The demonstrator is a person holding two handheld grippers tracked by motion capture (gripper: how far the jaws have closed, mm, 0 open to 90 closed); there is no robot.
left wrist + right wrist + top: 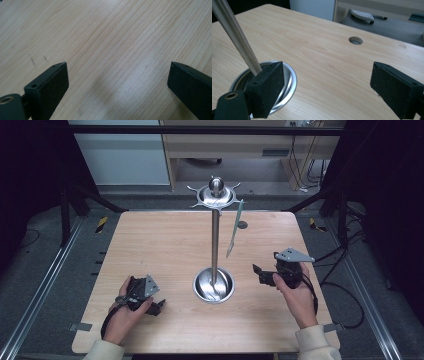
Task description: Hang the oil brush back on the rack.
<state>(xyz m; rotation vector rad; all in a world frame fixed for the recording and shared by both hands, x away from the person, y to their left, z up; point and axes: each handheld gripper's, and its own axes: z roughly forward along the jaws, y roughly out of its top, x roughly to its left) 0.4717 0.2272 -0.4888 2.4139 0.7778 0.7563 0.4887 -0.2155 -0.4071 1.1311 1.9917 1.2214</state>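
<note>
A tall metal stand rises from the middle of the wooden table [165, 245]: a round shiny base [214, 286], a thin pole [215, 240] and a hooked top disc with a ball [216, 194]. A pale green flat utensil [235, 227] hangs from one hook on the right. My left gripper [159, 306] rests low at the front left, open, with bare wood between its jaws [117, 80]. My right gripper [257, 272] hovers right of the base, open and holding nothing [327, 80]. In the right gripper view the pole [235, 37] and base [287, 82] sit behind the left jaw.
A round cable hole [242, 225] is in the table near the far edge, also seen as a hole [355, 40] in the right gripper view. Dark frame rails flank the table. A wooden desk [240, 145] and cables stand beyond the far edge.
</note>
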